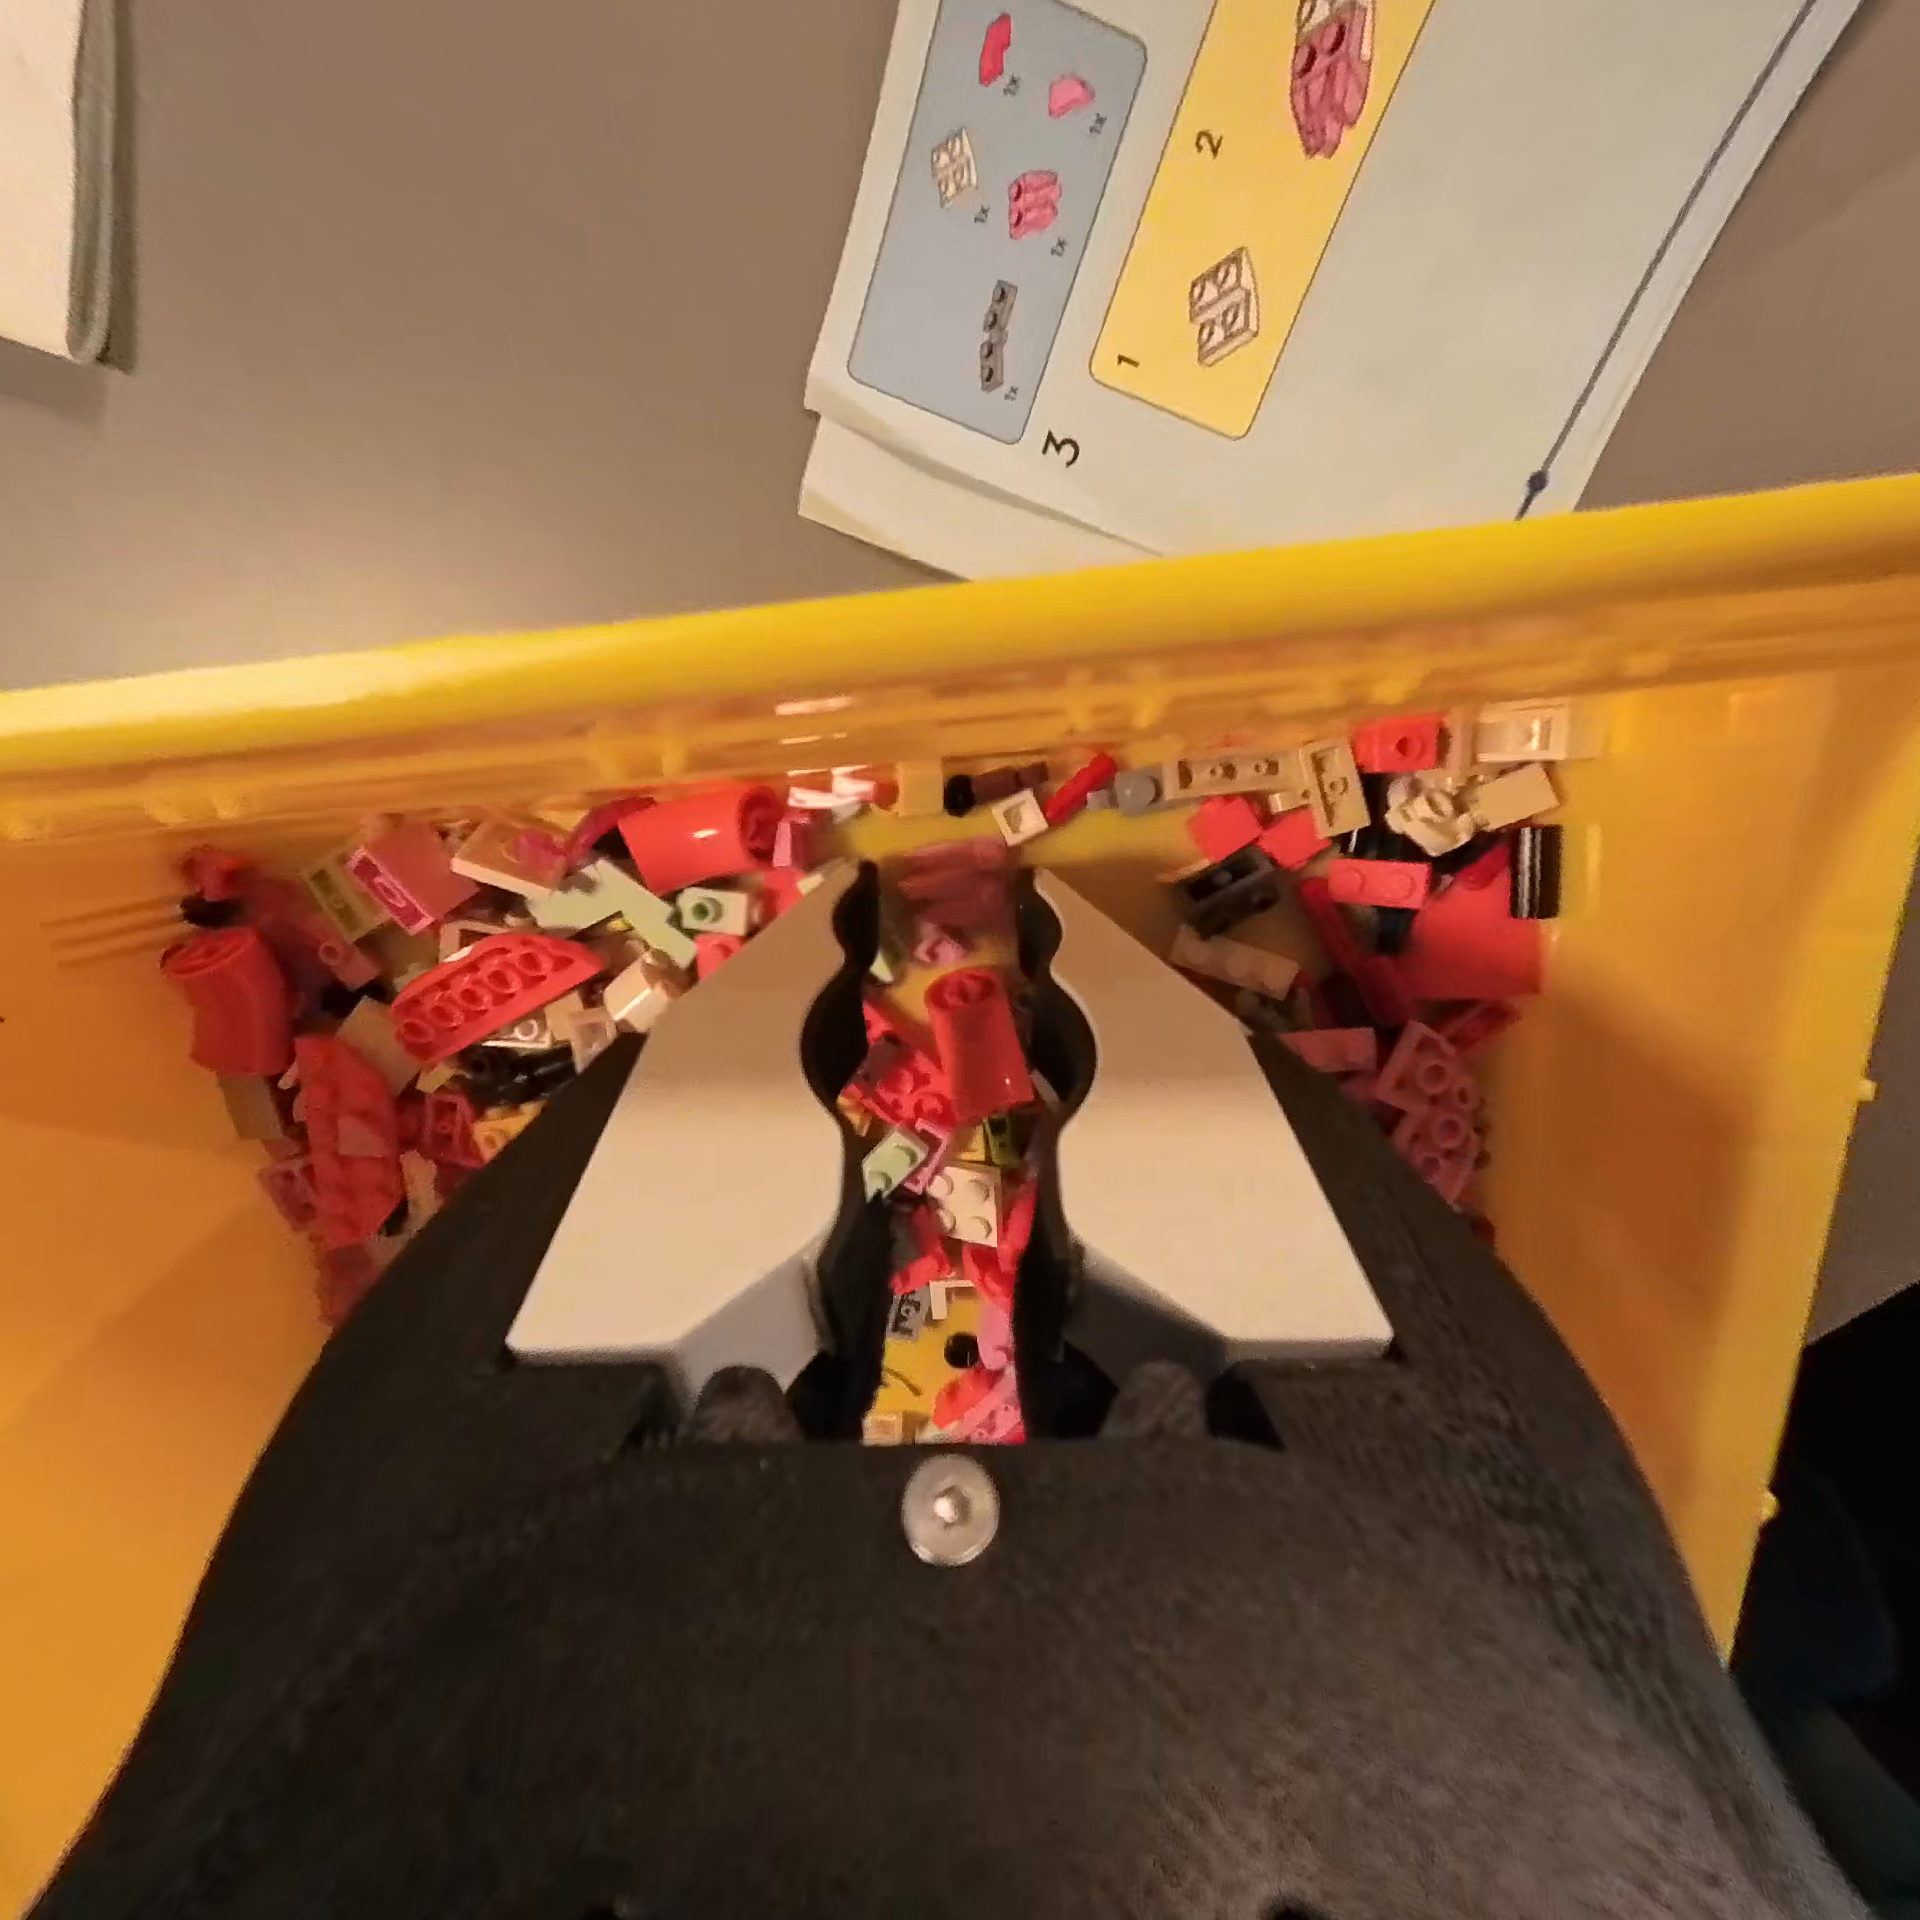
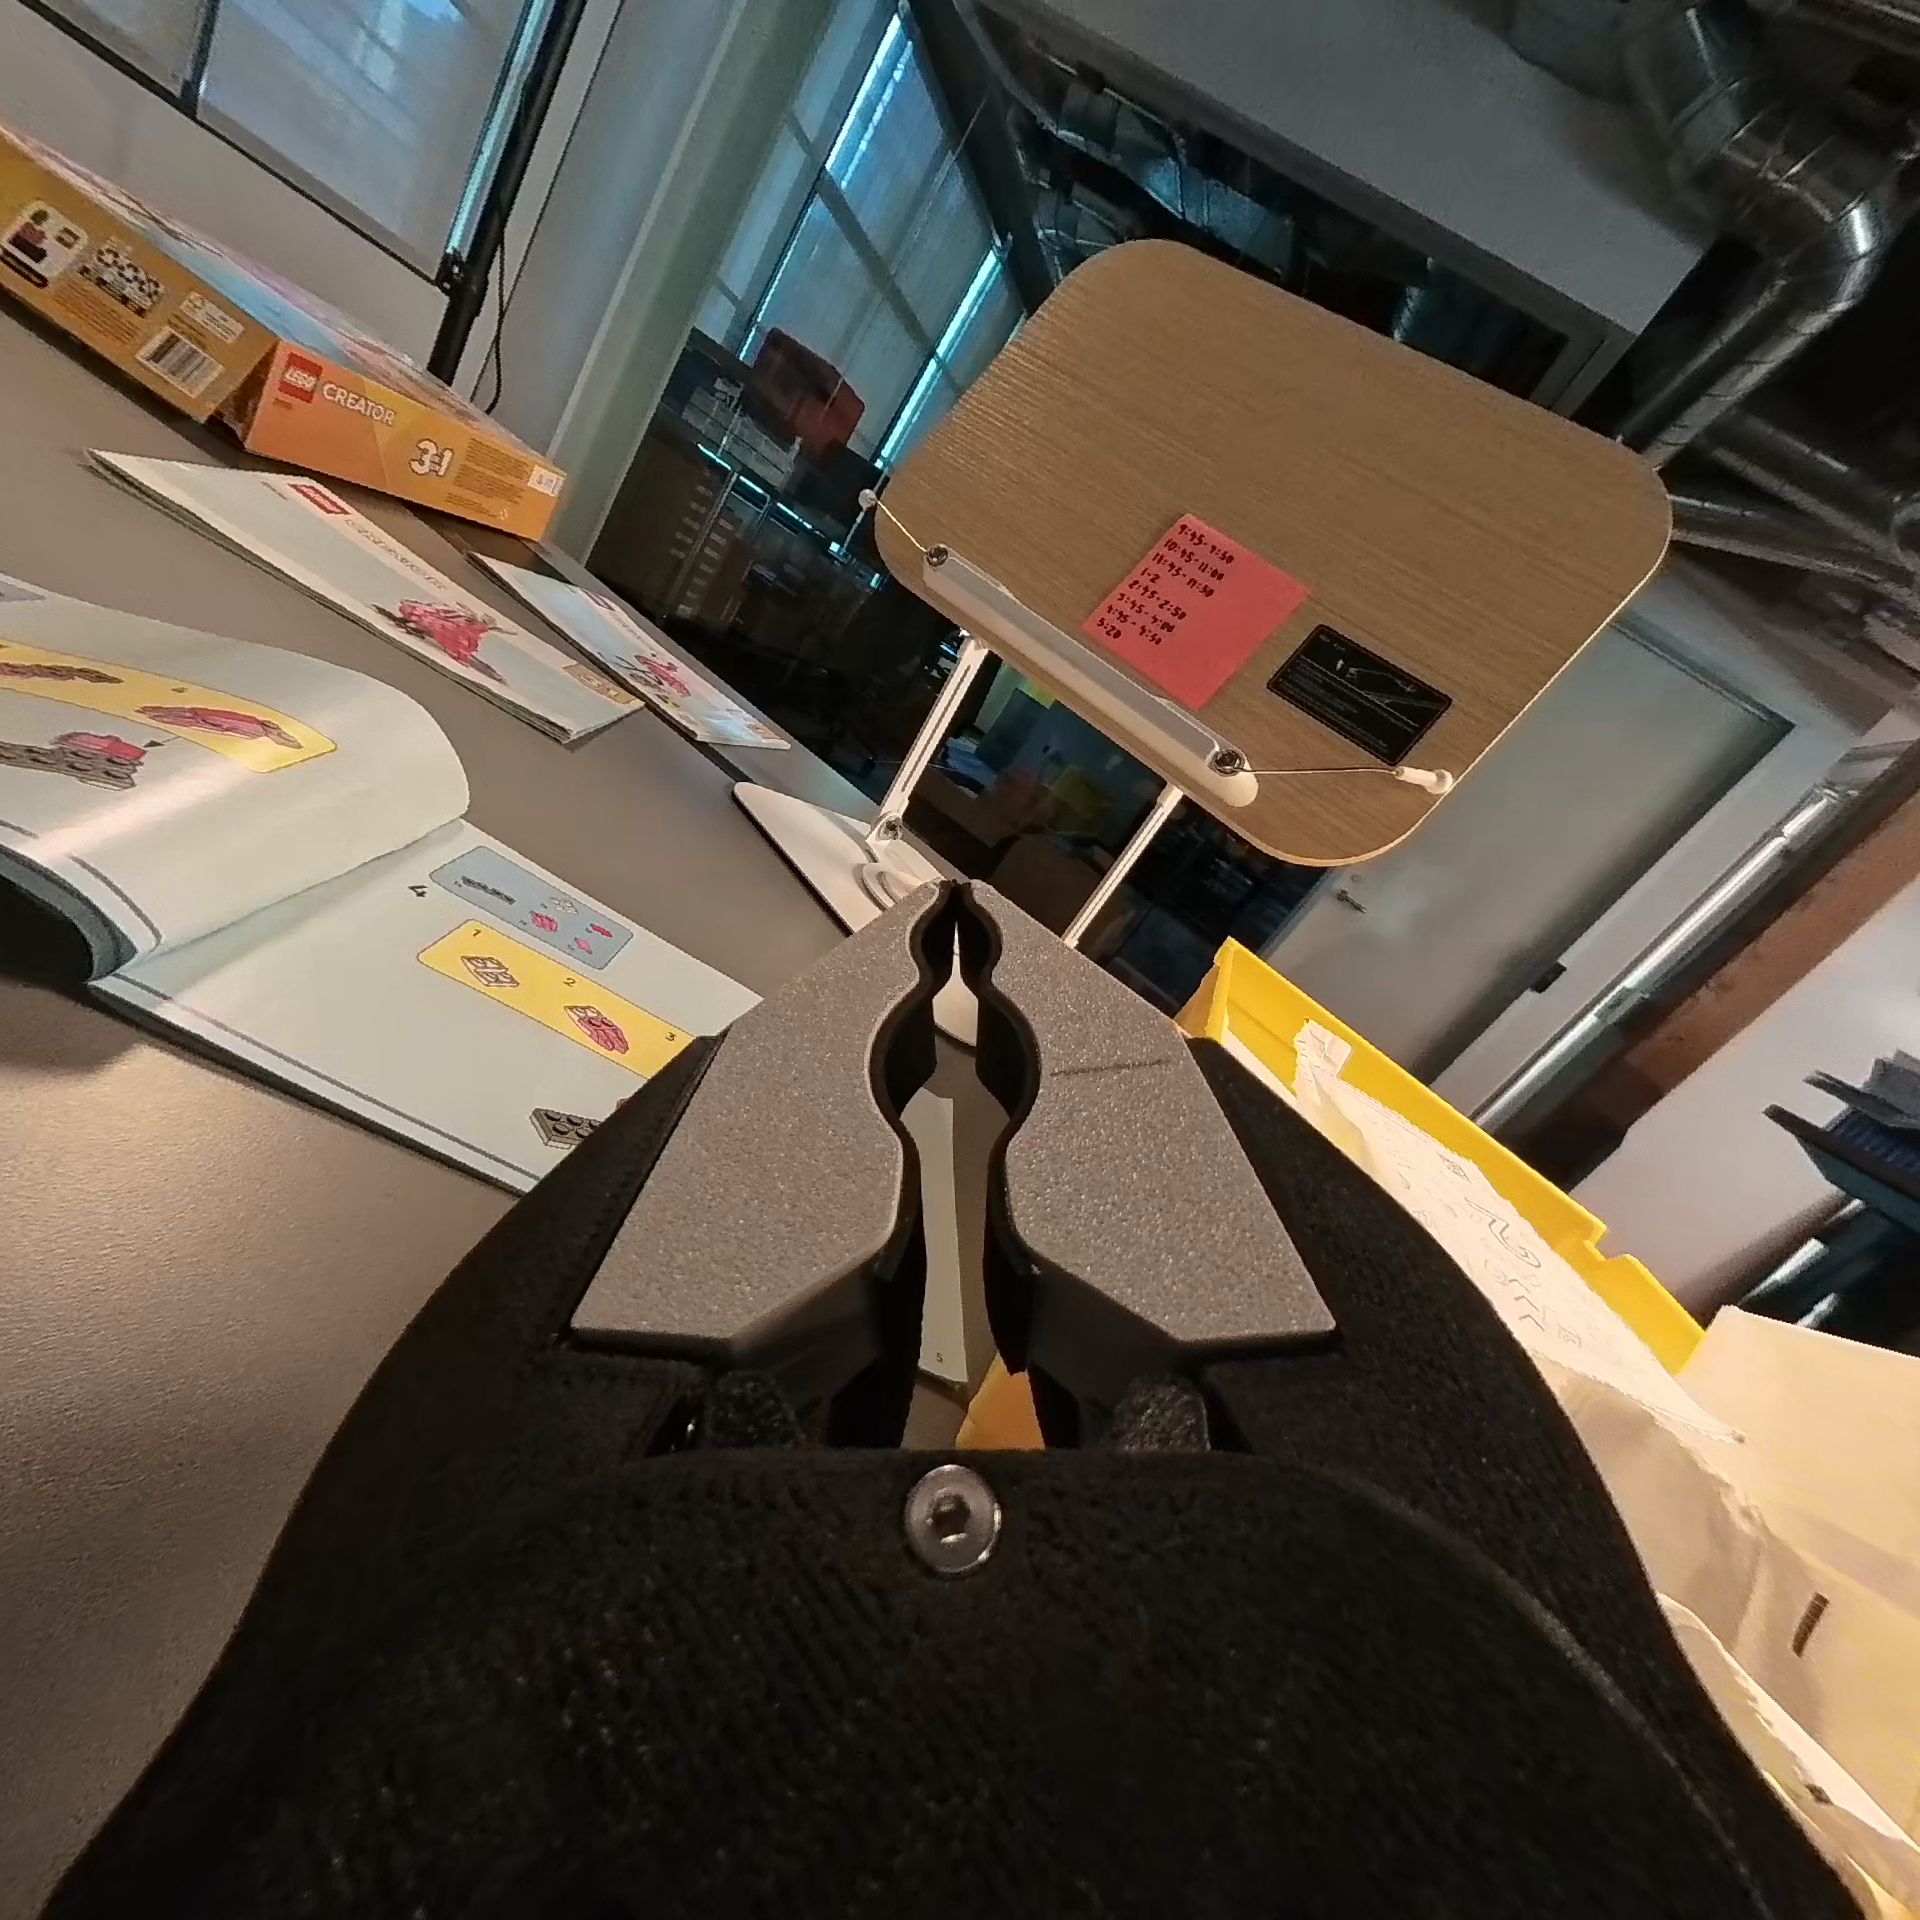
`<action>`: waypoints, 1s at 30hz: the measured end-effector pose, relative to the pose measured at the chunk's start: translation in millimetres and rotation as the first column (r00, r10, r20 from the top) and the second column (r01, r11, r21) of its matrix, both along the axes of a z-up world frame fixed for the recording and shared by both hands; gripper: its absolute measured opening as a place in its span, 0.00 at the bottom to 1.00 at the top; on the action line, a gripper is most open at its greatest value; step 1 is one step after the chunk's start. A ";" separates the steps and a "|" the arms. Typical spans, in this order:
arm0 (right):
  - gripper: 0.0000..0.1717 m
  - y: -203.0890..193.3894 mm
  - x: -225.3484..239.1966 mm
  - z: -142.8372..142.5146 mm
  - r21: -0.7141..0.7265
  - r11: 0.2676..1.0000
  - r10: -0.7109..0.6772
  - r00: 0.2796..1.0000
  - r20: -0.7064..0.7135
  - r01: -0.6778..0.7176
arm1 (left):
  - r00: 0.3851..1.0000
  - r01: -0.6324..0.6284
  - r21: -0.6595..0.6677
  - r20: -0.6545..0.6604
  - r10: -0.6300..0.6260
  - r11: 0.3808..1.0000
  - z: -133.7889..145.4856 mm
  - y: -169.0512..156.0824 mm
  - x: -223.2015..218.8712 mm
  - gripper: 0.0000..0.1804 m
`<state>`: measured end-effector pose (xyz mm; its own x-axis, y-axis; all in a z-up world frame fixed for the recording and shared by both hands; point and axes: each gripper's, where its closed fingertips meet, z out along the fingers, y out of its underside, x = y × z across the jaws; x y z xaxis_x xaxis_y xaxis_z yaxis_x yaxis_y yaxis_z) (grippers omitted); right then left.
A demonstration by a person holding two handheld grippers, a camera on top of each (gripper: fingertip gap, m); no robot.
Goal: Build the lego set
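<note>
Bricks (image 1: 488,997) lie heaped in the yellow bin (image 1: 935,665) directly beneath the left gripper (image 1: 948,883), whose narrowly parted fingers grip nothing, while the right gripper (image 2: 958,889), pinched shut on nothing, hovers above the table (image 2: 260,1247).

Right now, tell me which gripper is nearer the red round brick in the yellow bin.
Left. The left gripper straddles the red round brick; the right gripper is outside the bin.

We see loose plastic bricks (image 1: 488,987) filling the yellow plastic bin (image 1: 727,675) wall to wall. Beyond the bin's far wall, bare grey table (image 1: 468,364); an open instruction booklet (image 1: 1351,260) overlaps there.
</note>
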<state>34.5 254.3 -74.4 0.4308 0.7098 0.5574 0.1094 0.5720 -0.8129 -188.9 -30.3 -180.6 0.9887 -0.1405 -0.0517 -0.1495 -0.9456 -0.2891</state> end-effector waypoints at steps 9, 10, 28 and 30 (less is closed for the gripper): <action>0.00 -1.2 -0.7 -0.1 0.003 1.000 0.005 1.000 0.001 -0.005 | 0.998 0.014 0.037 0.064 -0.016 0.999 7.7 -4.0 3.8 0.11; 0.00 -1.2 -0.7 0.0 0.003 1.000 0.005 1.000 0.001 -0.005 | 0.998 0.025 0.061 0.061 -0.028 0.998 11.9 -3.9 4.3 0.11; 0.00 -0.8 0.1 1.1 -0.004 1.000 0.009 1.000 -0.011 -0.009 | 0.951 0.260 0.542 -0.001 -0.309 0.799 96.3 45.7 206.2 0.11; 0.00 -1.8 -0.2 0.9 -0.002 1.000 0.013 1.000 -0.009 -0.013 | 0.946 0.285 0.505 -0.013 -0.323 0.815 74.2 62.0 219.8 0.11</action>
